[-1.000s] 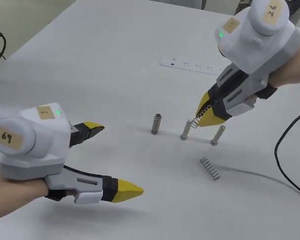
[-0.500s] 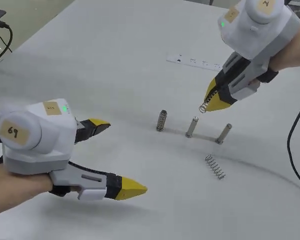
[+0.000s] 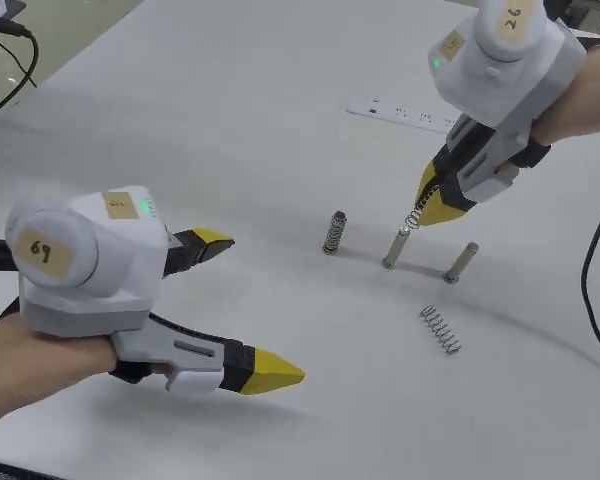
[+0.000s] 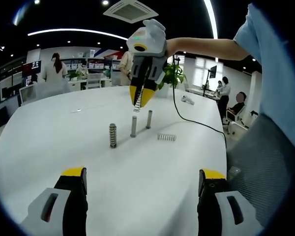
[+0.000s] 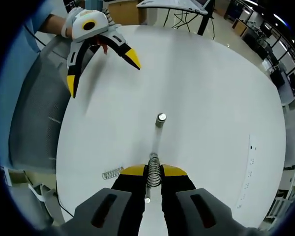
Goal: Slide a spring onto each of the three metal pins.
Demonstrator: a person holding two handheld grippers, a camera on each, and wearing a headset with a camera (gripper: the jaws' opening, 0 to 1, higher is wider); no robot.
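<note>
I am holding the left gripper (image 3: 260, 308) low at about 8 o'clock in the head view, over the white table (image 3: 230, 100), and its yellow-tipped jaws are standing wide apart with nothing between them. Ahead of it, toward 2 o'clock, three pins are standing in a short row. The left pin (image 3: 338, 216) is already wearing a fitted spring (image 3: 333, 236) down its length. At its 3 o'clock the middle pin (image 3: 396, 246) is standing bare. The right gripper (image 3: 432, 207) is hovering above that pin, angled down from 1 o'clock, jaws pressed together on the upper end of the pinched spring (image 3: 413, 215) — the coil is hanging out of the tips, and its lower end is sitting just above the top of the middle pin; in the left gripper view I am seeing a slight gap between the two. The right gripper view is showing the same coil caught between the yellow tips. The right pin (image 3: 461, 262) is standing bare at 3 o'clock of the middle one, near it but apart. The loose spring (image 3: 441, 329) is lying flat on the table at about 5 o'clock from the middle pin, touching neither bare pin. A white power strip (image 3: 400, 115) is lying far back at 12 o'clock, and a black cable (image 3: 590, 290) is curving along the 3 o'clock edge
</note>
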